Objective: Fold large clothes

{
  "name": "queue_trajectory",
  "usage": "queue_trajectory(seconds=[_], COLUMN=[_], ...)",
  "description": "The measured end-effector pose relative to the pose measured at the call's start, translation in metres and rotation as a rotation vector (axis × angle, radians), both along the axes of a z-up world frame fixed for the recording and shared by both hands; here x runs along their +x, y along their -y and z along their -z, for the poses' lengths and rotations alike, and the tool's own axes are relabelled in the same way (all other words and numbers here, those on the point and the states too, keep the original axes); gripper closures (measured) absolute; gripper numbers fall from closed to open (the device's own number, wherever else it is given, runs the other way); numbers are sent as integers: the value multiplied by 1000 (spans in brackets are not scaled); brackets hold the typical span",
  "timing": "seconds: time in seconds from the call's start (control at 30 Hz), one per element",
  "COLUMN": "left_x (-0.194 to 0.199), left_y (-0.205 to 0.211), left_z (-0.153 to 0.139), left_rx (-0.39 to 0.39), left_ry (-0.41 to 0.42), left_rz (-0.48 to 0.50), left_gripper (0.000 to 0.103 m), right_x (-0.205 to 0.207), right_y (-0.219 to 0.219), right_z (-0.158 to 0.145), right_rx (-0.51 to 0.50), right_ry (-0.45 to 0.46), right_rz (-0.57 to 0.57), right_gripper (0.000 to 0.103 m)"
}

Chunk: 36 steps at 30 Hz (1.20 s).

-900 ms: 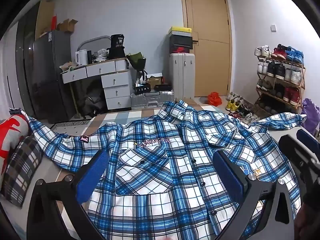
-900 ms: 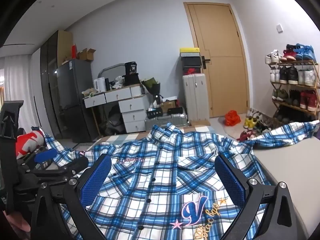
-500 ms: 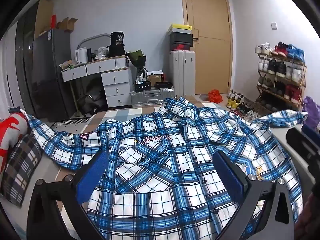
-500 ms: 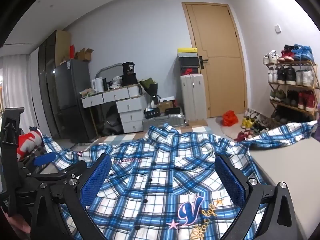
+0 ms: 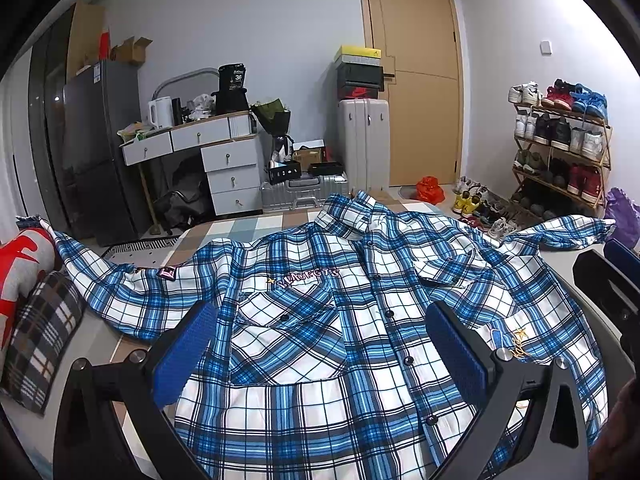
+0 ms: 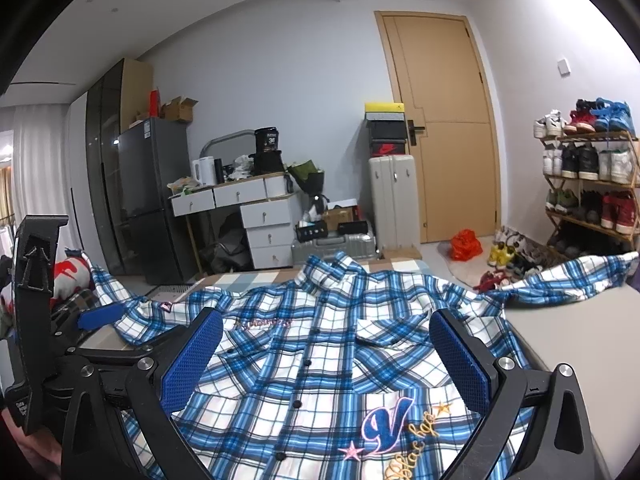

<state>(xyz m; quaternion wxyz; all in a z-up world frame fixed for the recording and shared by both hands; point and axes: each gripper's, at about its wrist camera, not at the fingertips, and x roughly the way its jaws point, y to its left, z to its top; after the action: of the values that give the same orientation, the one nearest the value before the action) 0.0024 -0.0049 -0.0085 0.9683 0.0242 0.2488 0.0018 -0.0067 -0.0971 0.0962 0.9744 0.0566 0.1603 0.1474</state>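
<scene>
Hovering over the lower front of the plaid shirt [image 5: 320, 344], the left hand-held gripper [image 5: 320, 356] is holding its blue-padded fingers [image 5: 186, 354] spread wide, with nothing pinched between them. The right hand-held gripper [image 6: 326, 364] is likewise gaping fully apart above the same garment, its pads [image 6: 460, 360] clear of the cloth as far as can be seen. In the right wrist view the left tool is showing at the left edge as a black frame with a blue pad, and in the left wrist view the right one is peeking in at the right edge.

The shirt, blue and white check, is lying buttoned and face up on a bed [image 6: 580, 340], spread flat with both sleeves stretched outward. An embroidered letter V with stars [image 6: 384, 426] is sitting on the front panel nearest the right gripper, and stitched lettering [image 5: 306, 276] is running across the chest. The collar is pointing away toward the room. Beside the left sleeve, a dark checked cushion [image 5: 36, 340] and a red and grey pillow [image 5: 20, 264] are resting at the bed's edge.

Beyond the bed, a silver suitcase [image 5: 300, 196] is lying on the floor, and a white desk with drawers [image 5: 224, 160] is standing against the wall beside a dark refrigerator [image 5: 96, 152]. A tall pale suitcase [image 5: 362, 140] is carrying stacked shoe boxes next to the wooden door [image 5: 416, 80]. A shoe rack [image 5: 560, 148] is filling the right wall.
</scene>
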Motion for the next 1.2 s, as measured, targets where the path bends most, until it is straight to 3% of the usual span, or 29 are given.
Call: queue_trajectory(seconds=[0.87,1.2], left_x=[1,1], left_y=[-1,2], left_z=[2,3], left_rx=[-19,11], left_ry=[-12,4], left_rz=[9,11], left_gripper=[1,1], right_x=[0,2], right_y=[2,4], right_z=[2,2], right_rx=[8,17], right_ry=[-4,-8], right_rz=[6,11], right_gripper=[0,0])
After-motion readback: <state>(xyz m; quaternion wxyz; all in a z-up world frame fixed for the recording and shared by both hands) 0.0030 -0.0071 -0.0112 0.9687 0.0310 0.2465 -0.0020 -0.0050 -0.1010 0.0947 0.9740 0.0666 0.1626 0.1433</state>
